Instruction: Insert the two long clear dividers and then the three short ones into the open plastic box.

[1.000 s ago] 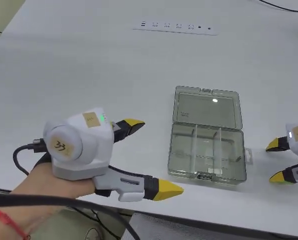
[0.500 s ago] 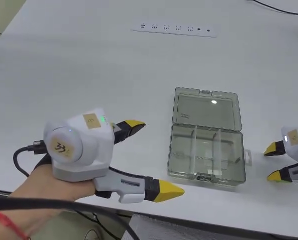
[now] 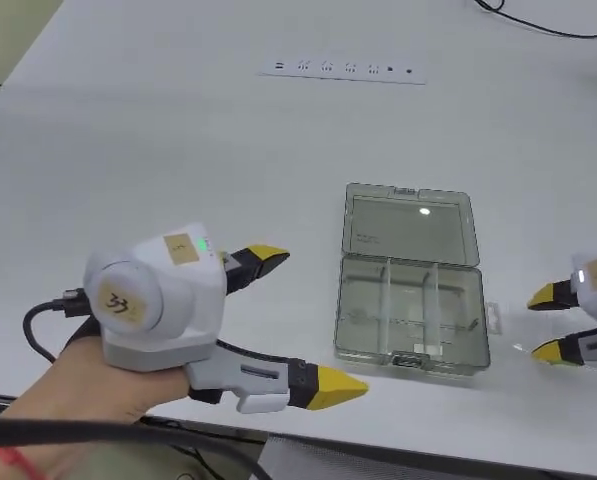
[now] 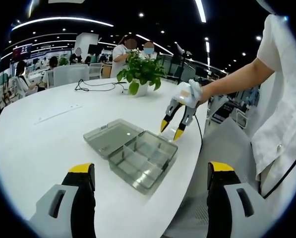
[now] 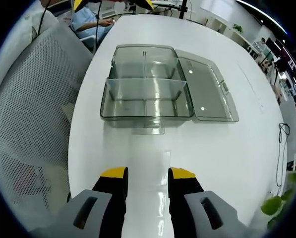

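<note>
Plainly, the open plastic box (image 3: 413,318) lies flat on the white worktop (image 3: 178,150) between the two grippers, its lid (image 3: 410,225) laid back. Clear dividers (image 5: 145,79) stand inside it, though their count is hard to tell through the transparent walls. The left gripper (image 3: 303,320) hovers to one side of the box with its fingers spread wide and empty. The right gripper (image 5: 148,172) points at the box's side wall, its fingers a little parted and grasping nothing. The dividers look thin, light, stiff and slick, and might slip or crack if pinched hard. A light pinch on the top edge near the middle, pushing straight down, probably suits them best. The box looks light enough to skid, so steadying one wall seems wise.
</note>
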`<state>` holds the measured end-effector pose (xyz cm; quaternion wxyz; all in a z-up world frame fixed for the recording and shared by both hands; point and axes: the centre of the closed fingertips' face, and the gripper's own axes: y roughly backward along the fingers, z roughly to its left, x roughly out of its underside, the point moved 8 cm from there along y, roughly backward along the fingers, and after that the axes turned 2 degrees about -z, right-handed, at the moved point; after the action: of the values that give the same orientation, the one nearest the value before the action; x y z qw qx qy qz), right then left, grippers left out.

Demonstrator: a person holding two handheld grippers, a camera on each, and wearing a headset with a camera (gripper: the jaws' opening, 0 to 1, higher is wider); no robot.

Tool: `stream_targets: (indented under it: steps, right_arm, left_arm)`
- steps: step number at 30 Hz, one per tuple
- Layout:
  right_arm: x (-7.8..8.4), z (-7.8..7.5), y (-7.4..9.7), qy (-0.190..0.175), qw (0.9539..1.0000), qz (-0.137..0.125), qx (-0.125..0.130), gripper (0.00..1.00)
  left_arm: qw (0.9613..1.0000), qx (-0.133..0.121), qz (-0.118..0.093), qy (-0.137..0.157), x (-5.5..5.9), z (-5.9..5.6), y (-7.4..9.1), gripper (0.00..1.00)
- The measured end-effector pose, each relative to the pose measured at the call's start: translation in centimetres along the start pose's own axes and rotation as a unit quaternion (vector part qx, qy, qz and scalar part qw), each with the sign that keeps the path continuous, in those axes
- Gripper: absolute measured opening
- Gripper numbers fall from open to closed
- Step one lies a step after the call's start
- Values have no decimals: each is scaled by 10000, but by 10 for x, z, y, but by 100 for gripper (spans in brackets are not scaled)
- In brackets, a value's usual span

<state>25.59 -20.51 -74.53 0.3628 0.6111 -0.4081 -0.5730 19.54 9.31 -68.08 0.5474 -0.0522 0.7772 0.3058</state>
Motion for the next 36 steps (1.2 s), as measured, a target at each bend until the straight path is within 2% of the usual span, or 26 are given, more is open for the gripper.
stream_targets:
  steps: [4, 6, 12, 13, 19, 23, 26, 29, 30, 32, 33, 36]
  right_arm:
    - [-7, 4, 13, 32, 9998, -84, 175, 33]
    - [-5, 5, 12, 68, 9995, -145, 280, 33]
    - [-27, 13, 39, 142, 9973, -357, 624, 33]
    - [-32, 14, 44, 191, 9966, -387, 703, 33]
    - [-51, 21, 59, 332, 9932, -559, 966, 33]
    - [-65, 29, 66, 443, 9910, -618, 1099, 33]
    - [-71, 32, 68, 501, 9896, -720, 1141, 33]
    - [-79, 36, 72, 520, 9882, -799, 1200, 33]
    - [-84, 38, 75, 533, 9876, -826, 1226, 33]
    - [-90, 41, 77, 574, 9866, -849, 1271, 33]
    - [-93, 42, 78, 603, 9862, -853, 1282, 33]
    - [-98, 45, 80, 666, 9854, -858, 1313, 33]
  left_arm:
    - [10000, 20, -58, -1, -6, -1, -2, 96]
    - [9999, 25, -133, 33, -11, -1, -3, 95]
    - [9999, 53, -141, 41, -19, -2, -6, 93]
    - [9998, 79, -192, 48, -22, -3, -7, 92]
    - [9982, 209, -349, 445, -34, -9, -16, 85]
    - [9955, 358, -407, 773, -41, -16, -26, 79]
    - [9931, 476, -295, 1034, -43, -21, -33, 74]
    - [9915, 561, -296, 1140, -46, -25, -38, 69]
    - [9892, 647, -238, 1293, -47, -28, -40, 67]
    - [9873, 703, -305, 1390, -49, -30, -44, 62]
    - [9845, 759, -343, 1546, -50, -32, -47, 61]
    - [9804, 824, -346, 1754, -50, -33, -50, 55]
